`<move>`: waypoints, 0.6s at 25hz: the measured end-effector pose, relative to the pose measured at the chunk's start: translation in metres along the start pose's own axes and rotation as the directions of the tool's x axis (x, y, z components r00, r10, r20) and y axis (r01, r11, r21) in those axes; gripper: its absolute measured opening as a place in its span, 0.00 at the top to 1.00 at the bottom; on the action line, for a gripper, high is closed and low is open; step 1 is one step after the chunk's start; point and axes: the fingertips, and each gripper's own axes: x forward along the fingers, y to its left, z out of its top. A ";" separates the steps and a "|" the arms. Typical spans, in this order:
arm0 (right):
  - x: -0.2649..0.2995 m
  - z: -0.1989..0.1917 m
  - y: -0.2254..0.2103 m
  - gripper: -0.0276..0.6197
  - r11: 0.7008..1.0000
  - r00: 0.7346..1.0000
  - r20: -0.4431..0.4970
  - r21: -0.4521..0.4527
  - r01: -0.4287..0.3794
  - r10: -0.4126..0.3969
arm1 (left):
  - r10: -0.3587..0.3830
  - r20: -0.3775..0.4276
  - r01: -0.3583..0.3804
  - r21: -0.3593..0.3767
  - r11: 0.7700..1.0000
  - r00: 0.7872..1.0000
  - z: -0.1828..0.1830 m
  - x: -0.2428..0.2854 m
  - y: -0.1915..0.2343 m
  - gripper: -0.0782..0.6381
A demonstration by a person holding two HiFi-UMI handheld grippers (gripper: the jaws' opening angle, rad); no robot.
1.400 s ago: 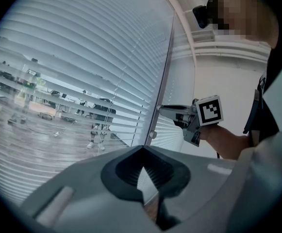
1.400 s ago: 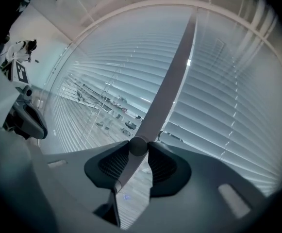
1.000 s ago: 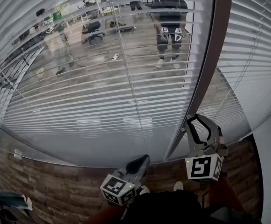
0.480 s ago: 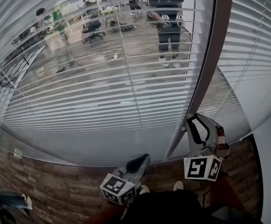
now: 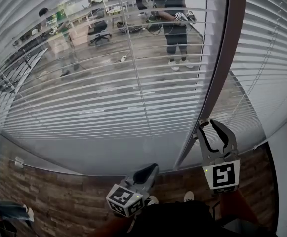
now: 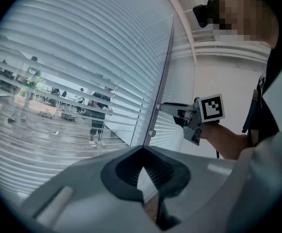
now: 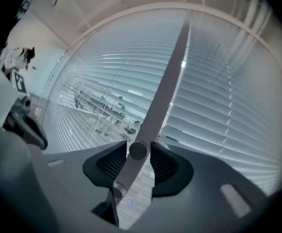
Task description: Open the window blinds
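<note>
Grey, smooth and probably slippery yet stiff to turn, the small knob (image 7: 138, 151) for the blinds (image 5: 108, 98) ahead sits between the right tongs (image 5: 212, 130), whose jaws have just been opening clear of it, so pinch its round sides, while the left tongs (image 5: 152, 168) wait pressed together.
</note>
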 end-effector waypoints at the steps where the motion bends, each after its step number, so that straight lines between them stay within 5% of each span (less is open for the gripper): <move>1: -0.001 -0.002 -0.001 0.68 0.998 1.000 0.007 0.054 -0.010 0.010 | -0.001 -0.001 0.001 -0.001 1.000 1.000 -0.003 0.000 0.000 0.89; 7: 0.000 0.000 -0.008 0.67 0.934 0.997 0.029 0.350 -0.076 0.070 | -0.019 0.008 0.019 0.003 1.000 1.000 0.000 -0.004 -0.005 0.89; 15: 0.006 0.008 -0.018 0.70 0.910 0.997 0.028 0.406 -0.083 0.078 | -0.010 0.012 0.010 -0.001 1.000 1.000 0.015 -0.001 -0.007 0.89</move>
